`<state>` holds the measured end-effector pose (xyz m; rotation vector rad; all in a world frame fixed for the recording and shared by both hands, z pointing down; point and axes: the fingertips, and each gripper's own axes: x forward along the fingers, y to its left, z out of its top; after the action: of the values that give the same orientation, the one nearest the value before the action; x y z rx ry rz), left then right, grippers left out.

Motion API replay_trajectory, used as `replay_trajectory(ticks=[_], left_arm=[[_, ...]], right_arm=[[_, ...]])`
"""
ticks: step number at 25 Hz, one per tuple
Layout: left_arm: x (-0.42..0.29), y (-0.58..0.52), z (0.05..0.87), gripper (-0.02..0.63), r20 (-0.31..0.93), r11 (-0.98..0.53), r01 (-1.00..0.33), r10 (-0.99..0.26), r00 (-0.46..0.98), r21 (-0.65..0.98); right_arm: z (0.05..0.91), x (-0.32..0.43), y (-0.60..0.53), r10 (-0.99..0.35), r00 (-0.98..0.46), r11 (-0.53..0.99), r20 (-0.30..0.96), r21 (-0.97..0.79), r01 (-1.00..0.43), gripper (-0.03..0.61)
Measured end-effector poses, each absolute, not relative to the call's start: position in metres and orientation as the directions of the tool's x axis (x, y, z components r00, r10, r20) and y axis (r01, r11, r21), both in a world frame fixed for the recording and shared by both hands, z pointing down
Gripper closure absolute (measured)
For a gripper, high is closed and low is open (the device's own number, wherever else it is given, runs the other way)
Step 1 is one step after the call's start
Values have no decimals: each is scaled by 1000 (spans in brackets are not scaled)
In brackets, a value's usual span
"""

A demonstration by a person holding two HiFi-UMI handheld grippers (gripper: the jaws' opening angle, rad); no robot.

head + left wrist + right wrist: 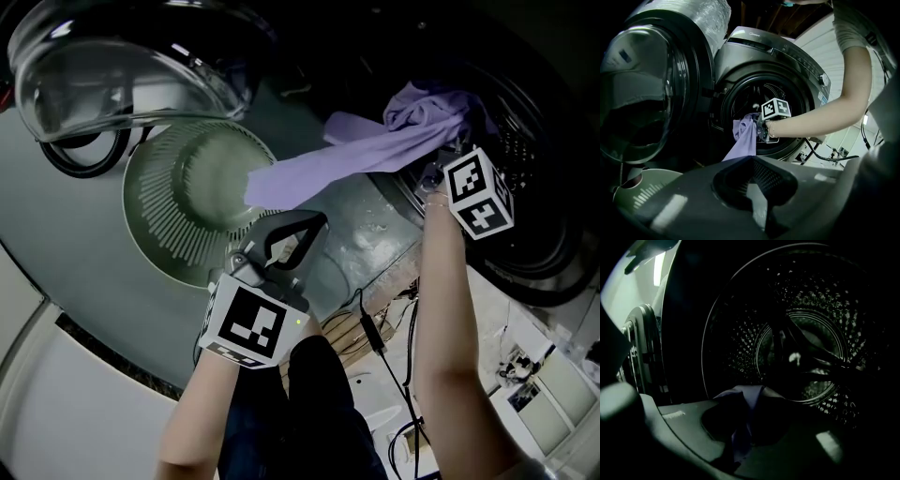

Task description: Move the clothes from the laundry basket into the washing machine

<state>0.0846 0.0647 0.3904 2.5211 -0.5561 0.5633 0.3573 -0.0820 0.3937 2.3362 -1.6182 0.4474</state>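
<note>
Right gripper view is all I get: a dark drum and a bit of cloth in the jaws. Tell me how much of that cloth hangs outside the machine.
Observer: Most of it. The purple garment trails from the right gripper out of the washing machine, and its tail hangs above the laundry basket.
Operator: Report the left gripper.
Observer: The left gripper is shut on nothing and hovers by the basket's rim.
Operator: Check the basket for more clothes.
Observer: The part of it that the head view shows holds none. The garment's tail covers one edge.
</note>
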Motion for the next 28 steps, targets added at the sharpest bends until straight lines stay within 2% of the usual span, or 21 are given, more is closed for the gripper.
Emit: replay_trajectory(ticks=[4, 12, 15, 17, 19, 24, 28], left_arm=[[85, 61, 392, 612, 483, -792, -481, -275, 831, 377], [84, 57, 394, 612, 482, -792, -484, -281, 830, 372], [84, 57, 394, 612, 482, -794, -483, -281, 830, 368], [82, 59, 395, 612, 480, -783, -492, -288, 828, 380], [82, 60, 394, 612, 479, -779, -495, -290, 829, 385], [81, 61, 389, 612, 475, -780, -494, -292, 830, 384], [79, 59, 385, 612, 473, -784, -494, -297, 830, 375]], right_arm=[[417, 365, -85, -823, 360, -379, 439, 48, -924, 532], [456, 384, -83, -740, 352, -430, 573, -2, -903, 496], [456, 384, -81, -737, 340, -436, 584, -27, -899, 477], [447, 379, -77, -753, 325, -440, 573, -70, -895, 423], [438, 372, -69, -771, 301, -437, 561, -121, -891, 311], [418, 349, -36, -793, 251, -420, 555, -199, -885, 197], [421, 315, -7, -778, 203, -360, 594, -158, -920, 136]])
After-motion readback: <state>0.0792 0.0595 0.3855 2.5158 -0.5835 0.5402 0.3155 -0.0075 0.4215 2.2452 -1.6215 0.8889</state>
